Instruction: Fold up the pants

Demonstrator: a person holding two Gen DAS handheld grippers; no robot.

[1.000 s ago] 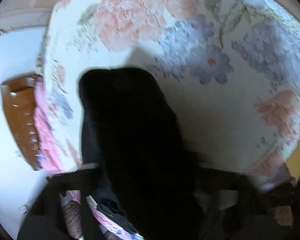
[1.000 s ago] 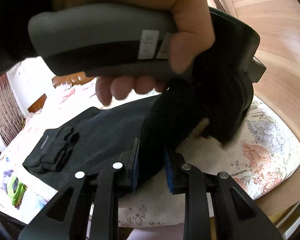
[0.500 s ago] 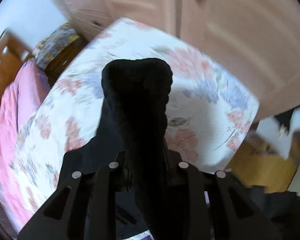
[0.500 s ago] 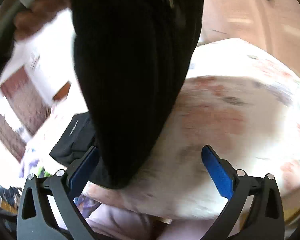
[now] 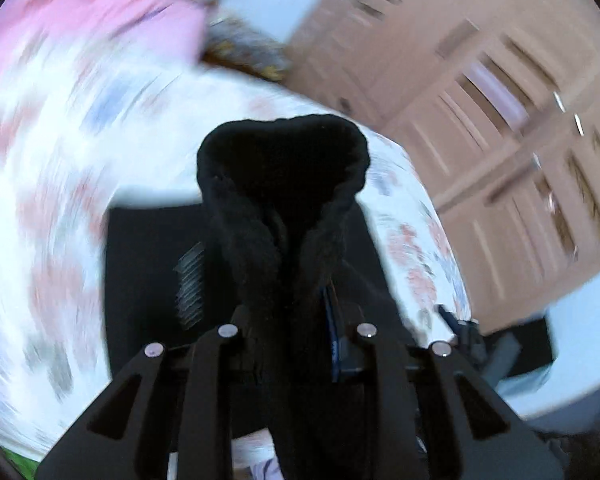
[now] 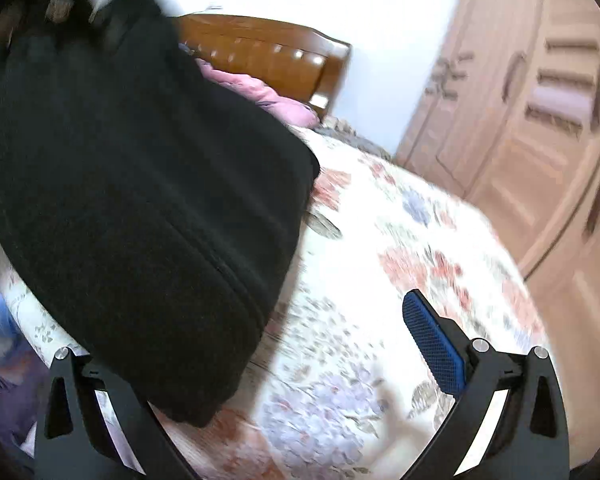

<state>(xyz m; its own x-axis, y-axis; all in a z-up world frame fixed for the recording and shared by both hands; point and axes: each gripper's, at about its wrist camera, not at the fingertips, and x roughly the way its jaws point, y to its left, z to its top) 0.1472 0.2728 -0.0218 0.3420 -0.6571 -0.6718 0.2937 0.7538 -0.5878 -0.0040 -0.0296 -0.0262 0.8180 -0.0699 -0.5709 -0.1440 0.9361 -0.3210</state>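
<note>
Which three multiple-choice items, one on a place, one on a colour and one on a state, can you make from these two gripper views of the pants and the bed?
1. Place: where are the pants gripped?
A. Between the left gripper's fingers
B. Between the right gripper's fingers
C. Nowhere, they lie flat on the floor

2. Colour: what colour is the pad on the right gripper's finger?
A. Red
B. Blue
C. Yellow

3. State: how do the right gripper's jaws stand?
A. Closed on the bedspread
B. Closed on the pants
C. Wide apart, pressing on nothing

Key: 1 A, since the black cloth rises from between the left fingers. 2 B, since the right wrist view shows a blue ribbed pad. 3 C, since that pad stands clear over the floral bedspread, far from the other finger, with the pants hanging in front on the left.
</note>
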